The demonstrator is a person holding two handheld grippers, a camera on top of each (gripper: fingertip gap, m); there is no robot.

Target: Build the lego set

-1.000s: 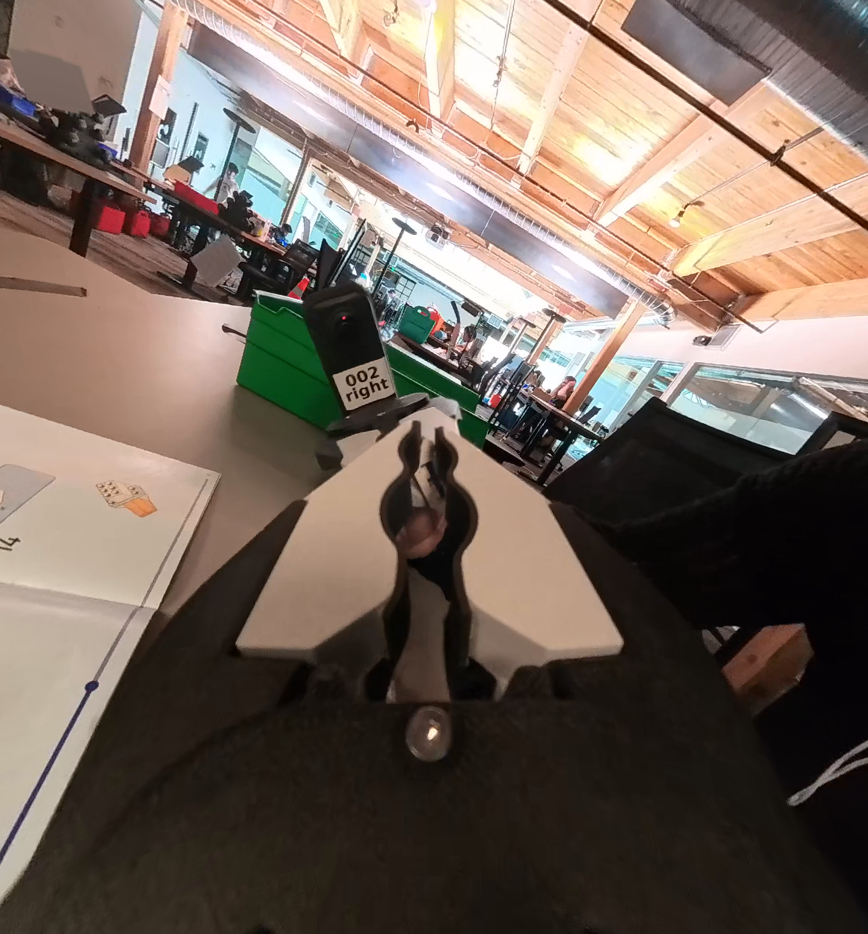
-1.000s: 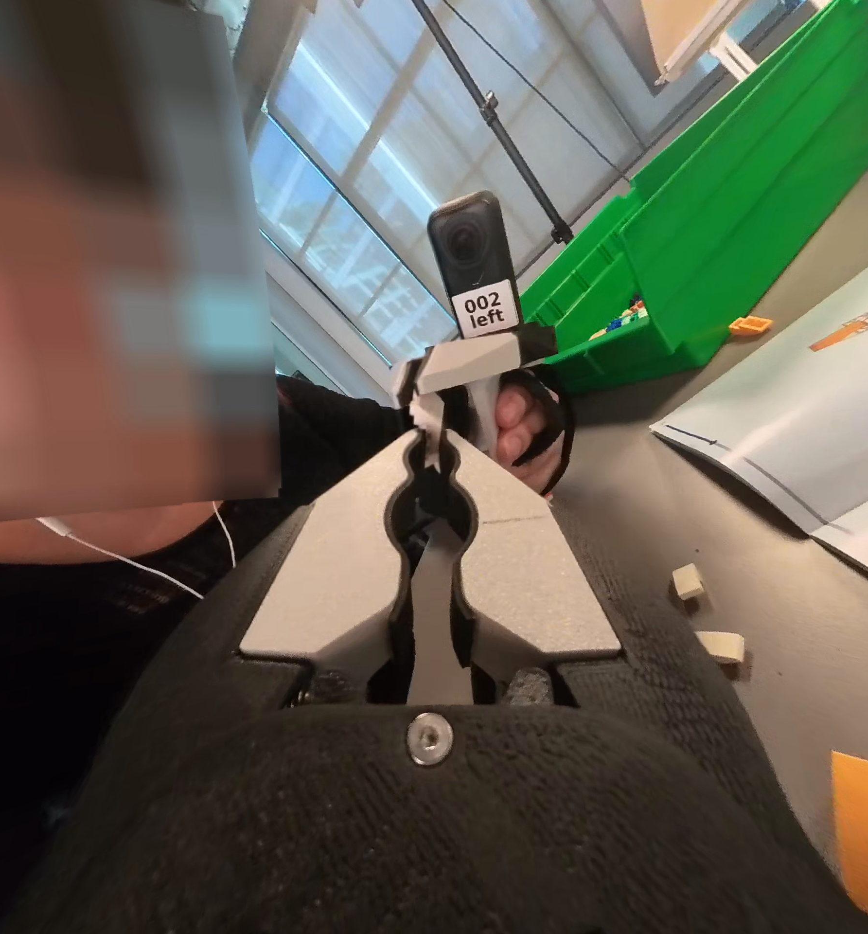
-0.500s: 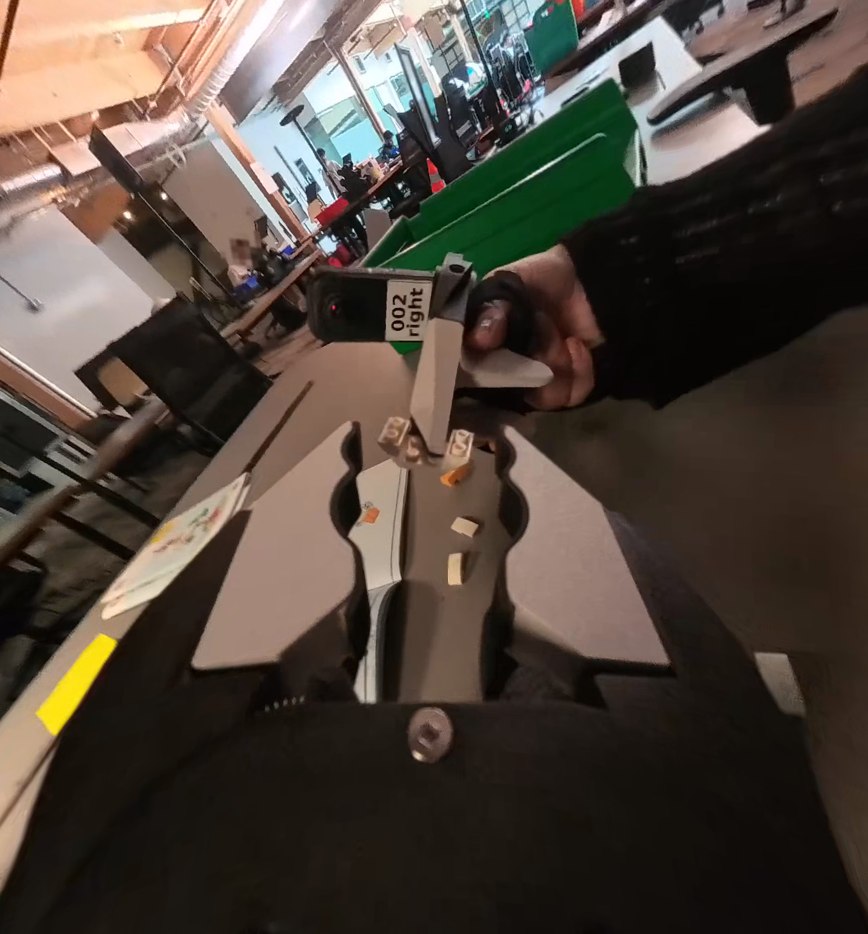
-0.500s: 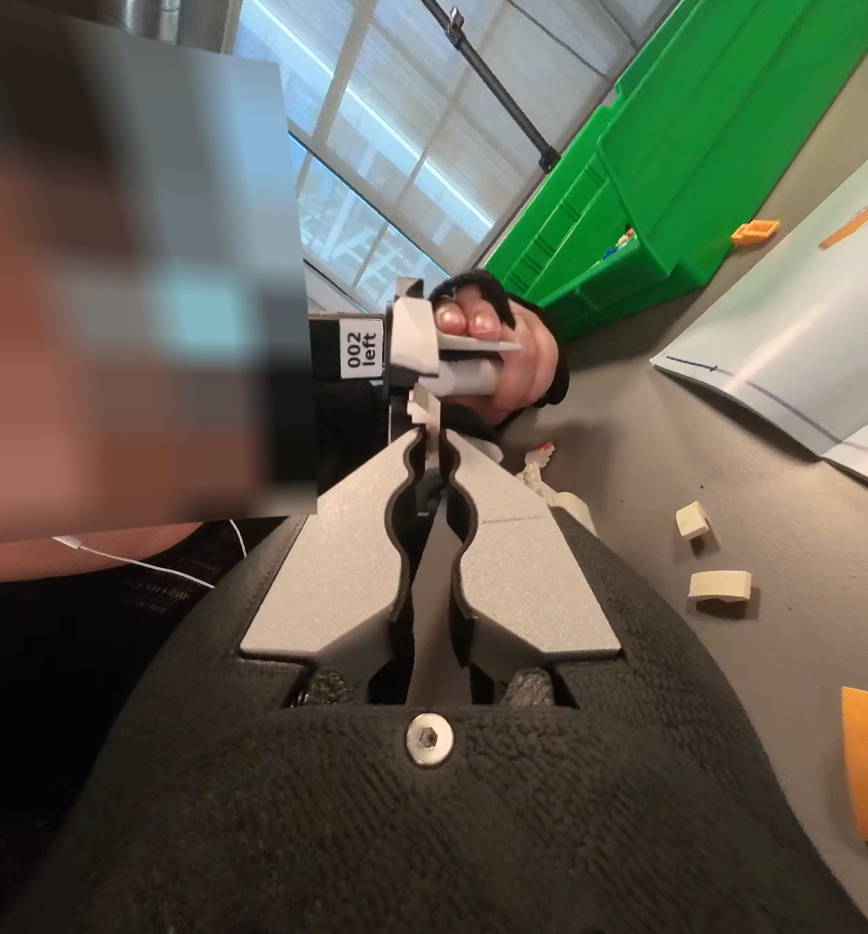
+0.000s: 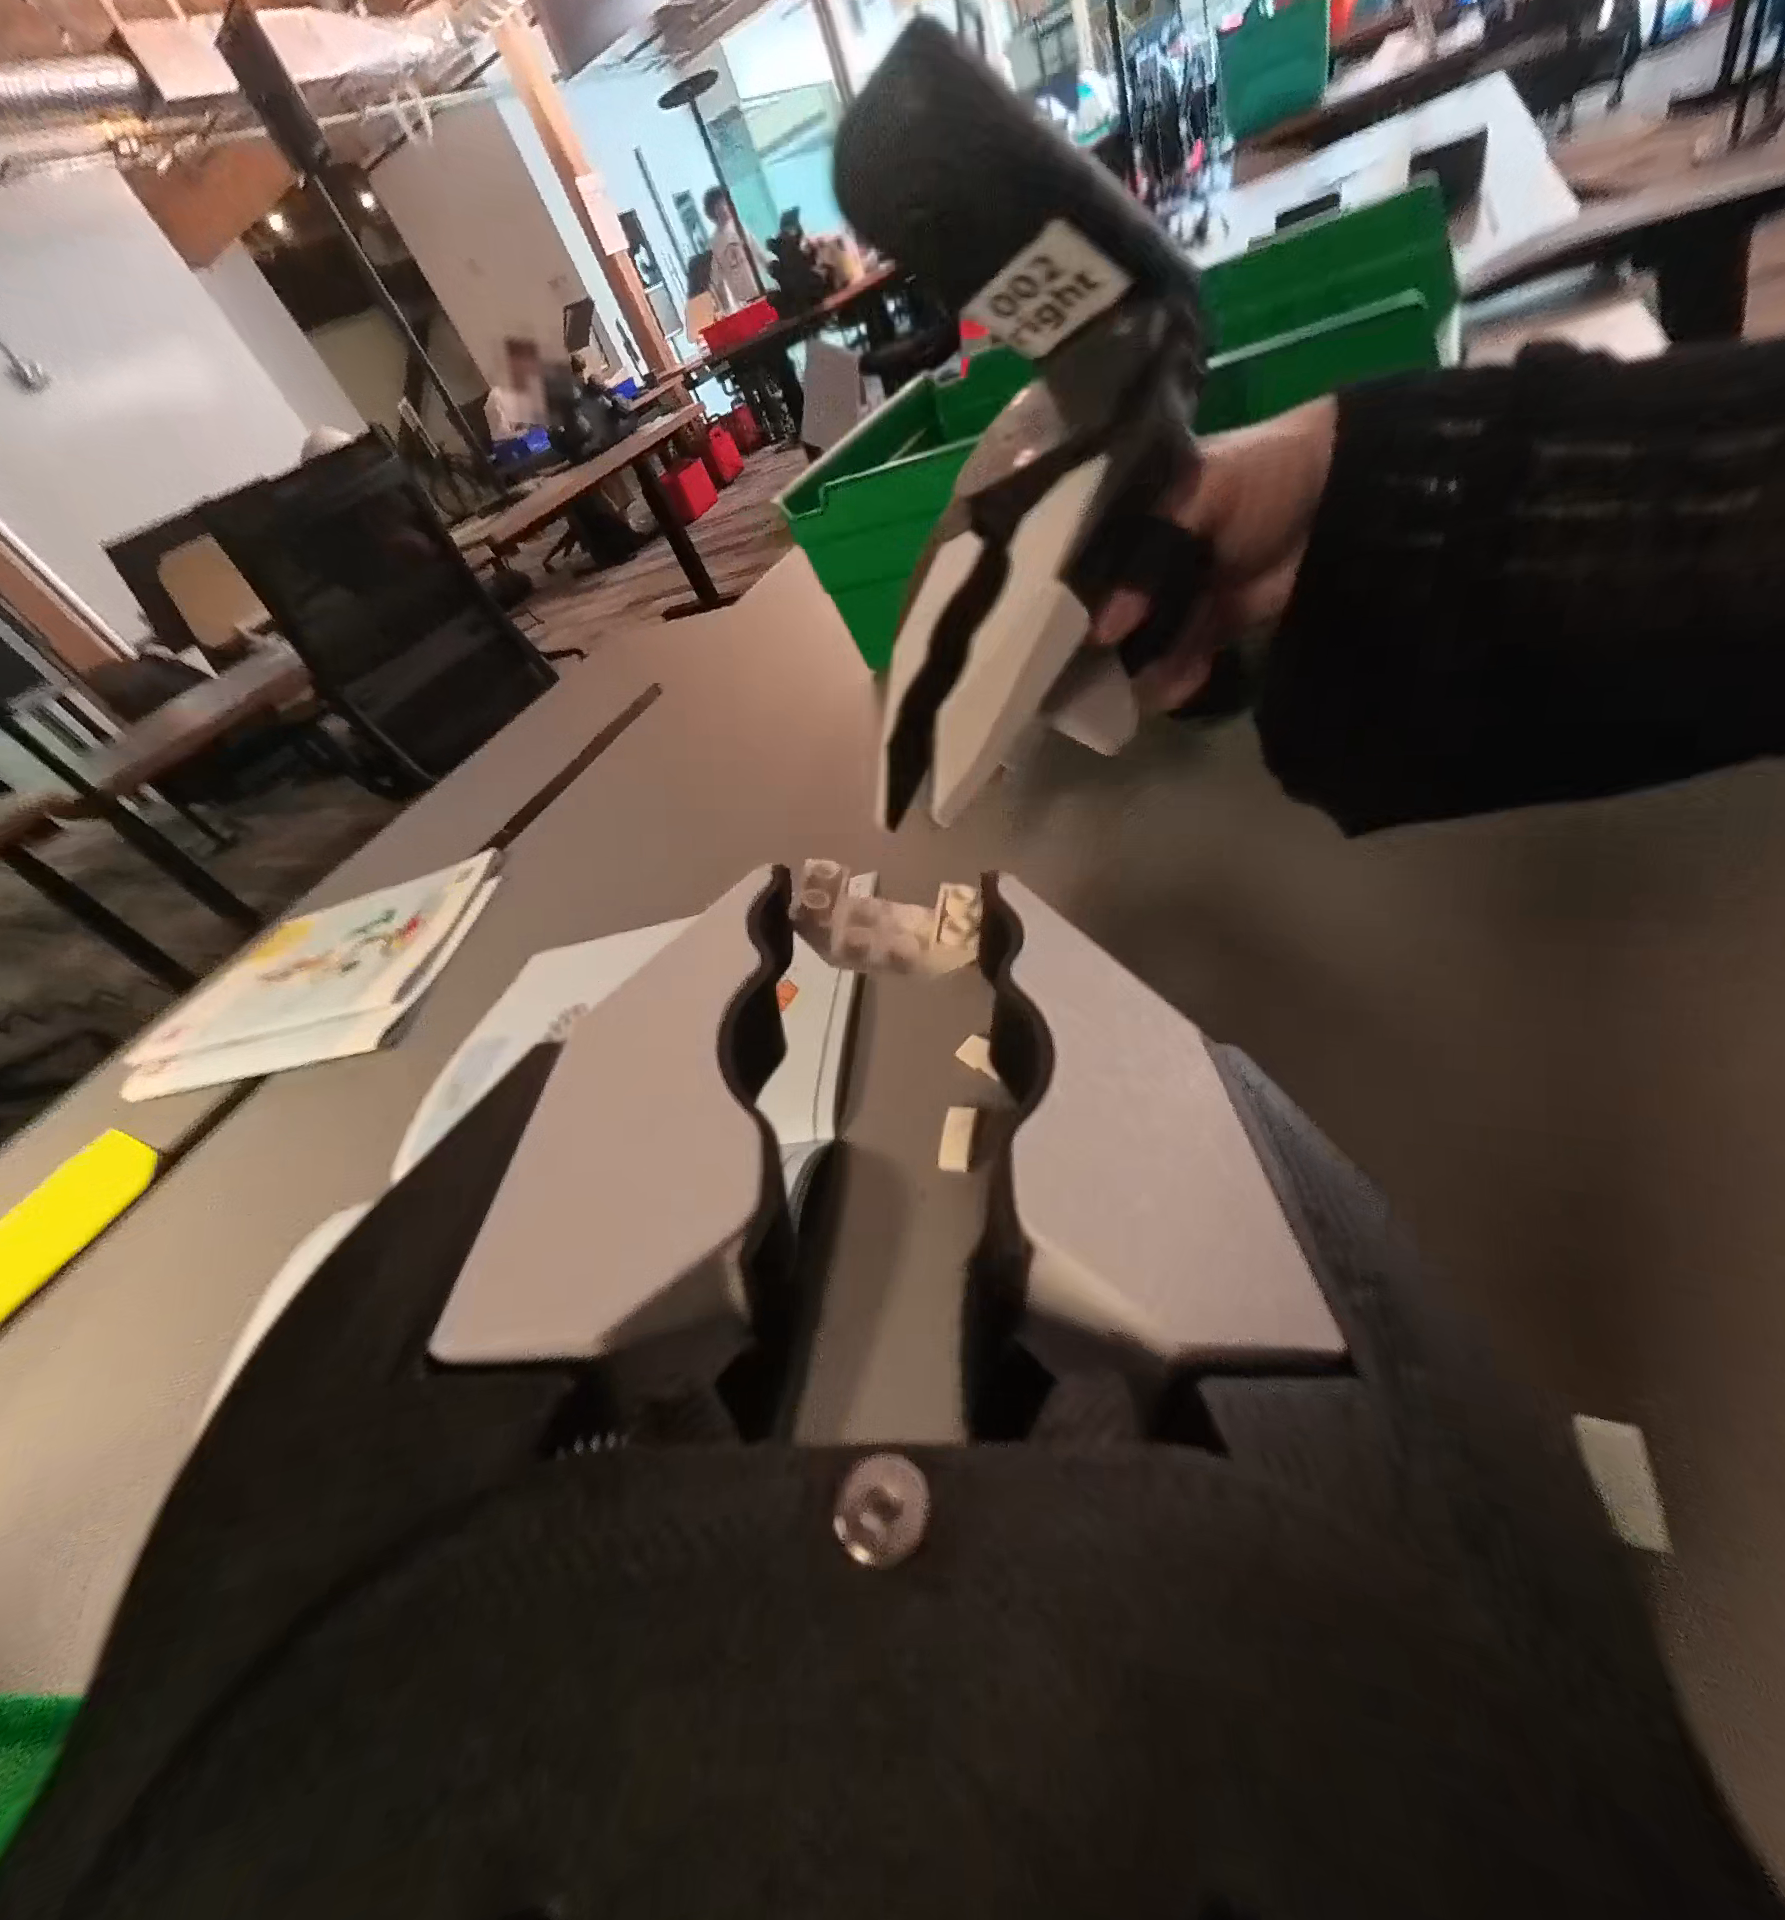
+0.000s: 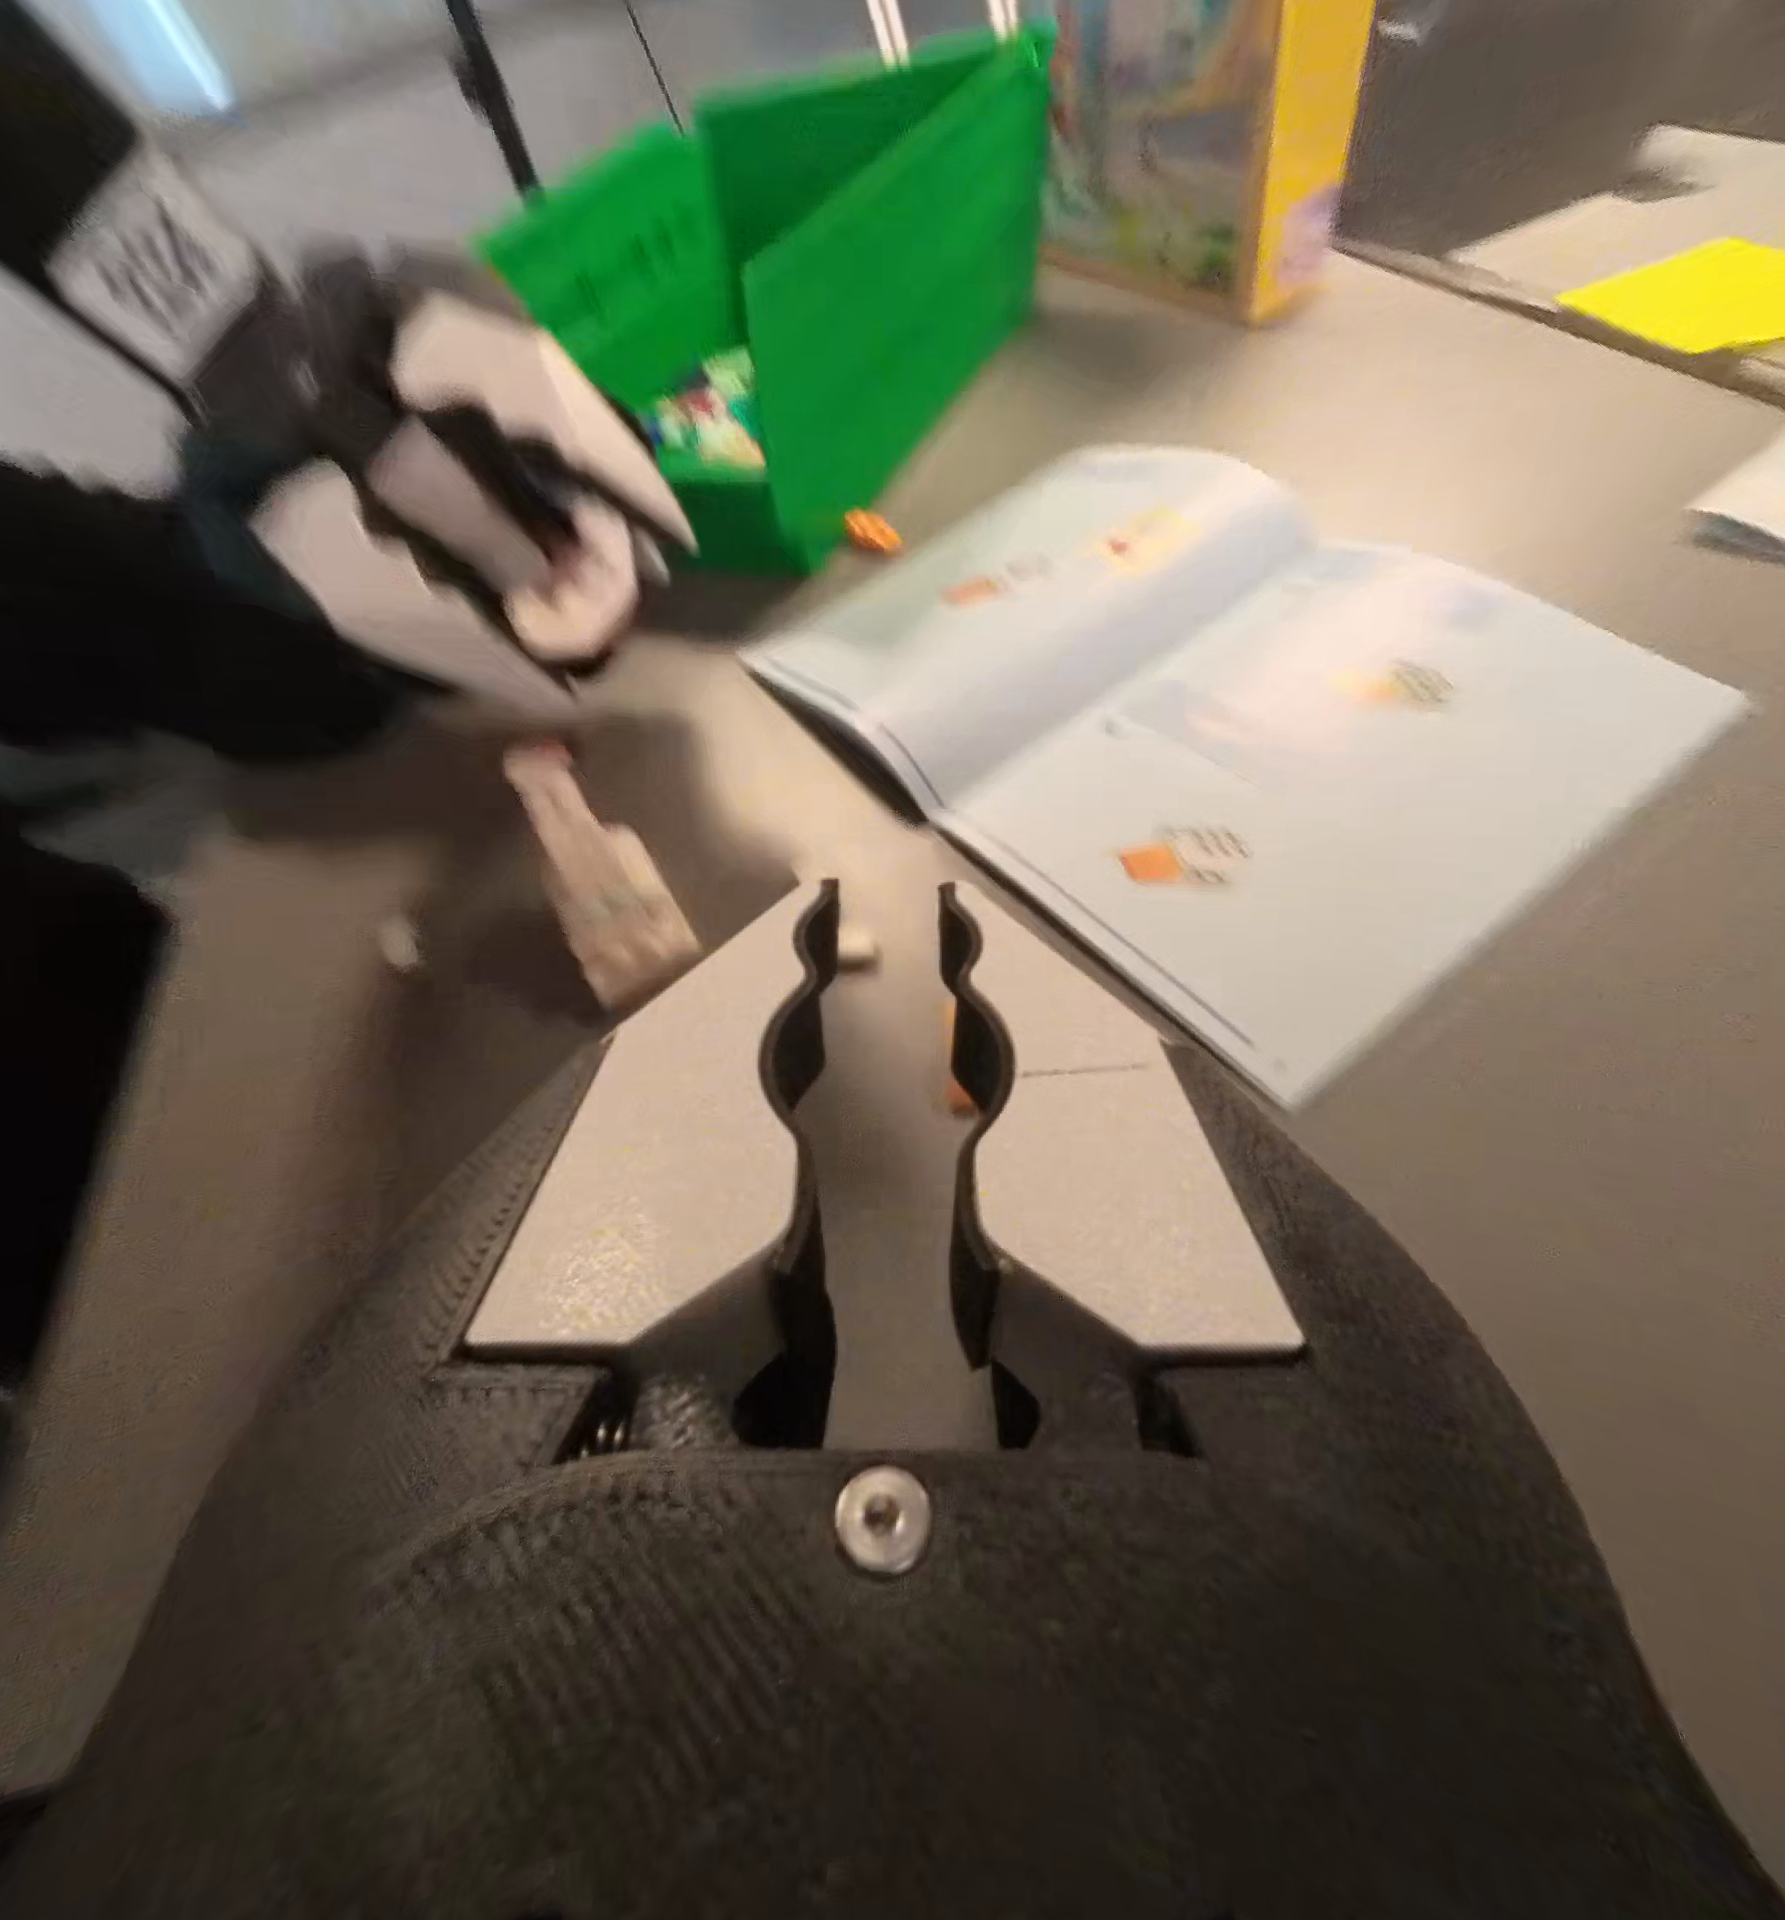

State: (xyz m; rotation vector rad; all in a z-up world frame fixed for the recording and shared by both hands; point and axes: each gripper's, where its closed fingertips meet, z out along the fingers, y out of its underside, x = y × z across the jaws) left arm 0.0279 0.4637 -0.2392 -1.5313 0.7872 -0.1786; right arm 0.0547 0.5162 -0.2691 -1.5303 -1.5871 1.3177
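My left gripper (image 5: 883,894) is shut on a small white lego assembly (image 5: 888,930), held tilted between its fingertips just above the grey table (image 5: 1439,1039). My right gripper (image 6: 886,899) is open and empty, pointing down at the table. In the left wrist view it hangs a little above and beyond the assembly (image 5: 909,821), not touching it. In the blurred right wrist view the left gripper (image 6: 628,613) sits at upper left. A tan-white lego build (image 6: 607,894) lies on the table below it. Two loose cream pieces (image 5: 955,1138) lie under my left fingers.
An open instruction booklet (image 6: 1231,707) lies right of centre, and a second booklet (image 5: 316,977) lies to the left. Green bins (image 6: 867,312) of bricks stand at the back beside a lego box (image 6: 1179,156). An orange piece (image 6: 872,530) lies by the bins. Some 8 centimetres of space lies between my two pairs of fingers.
The right gripper has let go of the white assembly, opened and drawn back above it. The left gripper has closed on the assembly. The right wrist view has swung down toward the table.
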